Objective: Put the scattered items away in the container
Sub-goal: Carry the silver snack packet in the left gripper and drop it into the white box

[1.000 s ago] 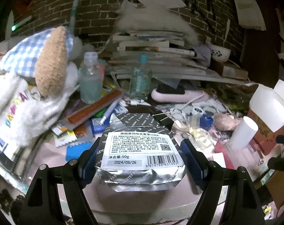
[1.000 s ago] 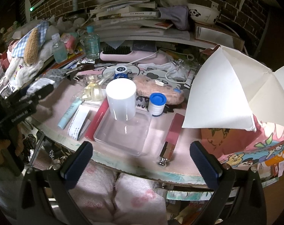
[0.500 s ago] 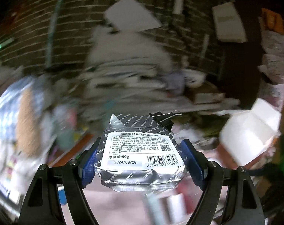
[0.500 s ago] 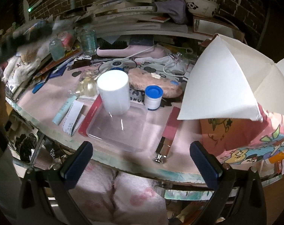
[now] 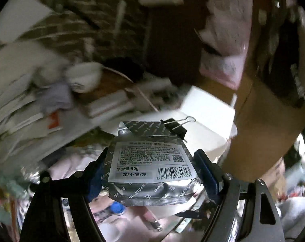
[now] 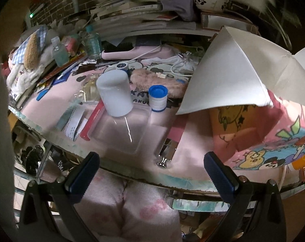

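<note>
Left gripper (image 5: 151, 168): jaws clamp foil pouch (image 5: 150, 161) between them.
Right gripper (image 6: 151, 174): jaws wide, empty.
Risk: slick pouch may slip mid-swing.

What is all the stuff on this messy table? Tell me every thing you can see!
Foil pouch: 1, silver with a white label, held in the left claw.
Binder clip: 1, black, on the pouch's top edge.
White tub: 1, white, upside down on the clear tray.
Blue-capped jar: 1, white with blue lid, right of the tub.
Clear bottles: 2, pale green-blue, far left.
Hairbrush: 1, pink, at the back.
Plush toy: 1, white, tan and blue check, left edge.
Cardboard box: 1, white flaps open, cartoon print, right side.
Book pile: several, pale, back shelf.
Panda bowl: 1, white, on the shelf.
Left claw: shut on the pouch.
Right claw: open, holding nothing, near the table edge.
</note>
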